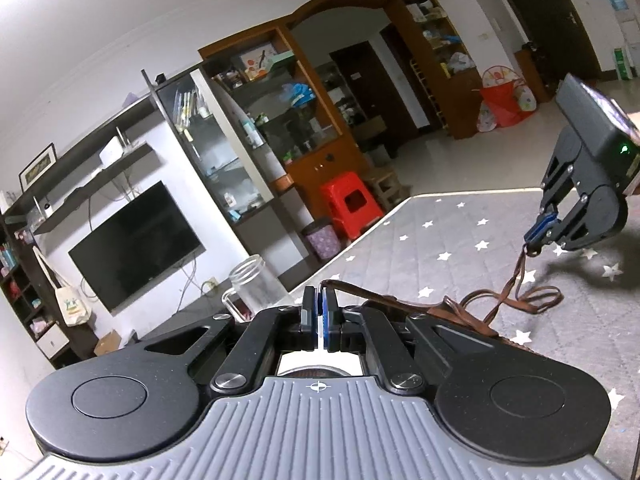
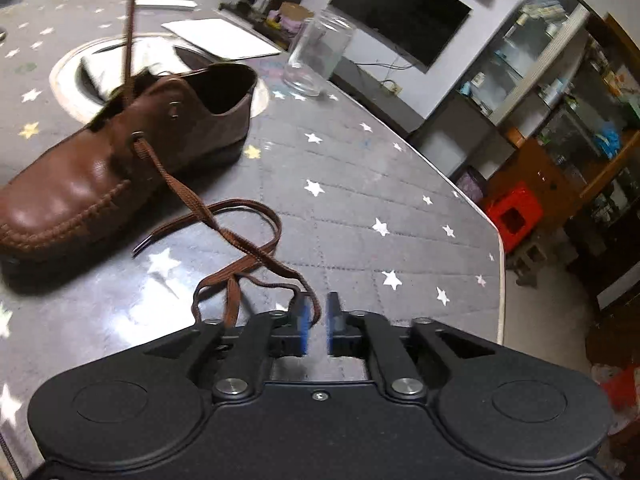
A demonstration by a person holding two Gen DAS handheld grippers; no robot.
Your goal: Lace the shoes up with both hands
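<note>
The brown shoe [image 2: 120, 152] stands on the grey starred table [image 2: 360, 184], well apart from the table's right edge [image 2: 494, 232], with bare surface between; a glass jar [image 2: 316, 56] is behind it; the left gripper [image 1: 320, 312] pinches one lace end [image 1: 360, 294]; the right gripper [image 2: 316, 320] is slightly open around the other brown lace [image 2: 240, 240], which lies looped on the table.

The shoe [image 2: 120, 168] is brown leather, glossy over the toe and duller, almost suede-like, at the heel, with a rough stitched seam. Its lace [image 2: 236, 236] is flat woven cloth, matt. The table cover [image 2: 360, 184] looks like quilted grey fabric under a shiny film (the stars glare). The jar [image 2: 316, 56] is clear glass. Both grippers, the left gripper [image 1: 320, 312] and right gripper [image 2: 318, 326], are matt black plastic with blue pads [image 2: 304, 324].
</note>
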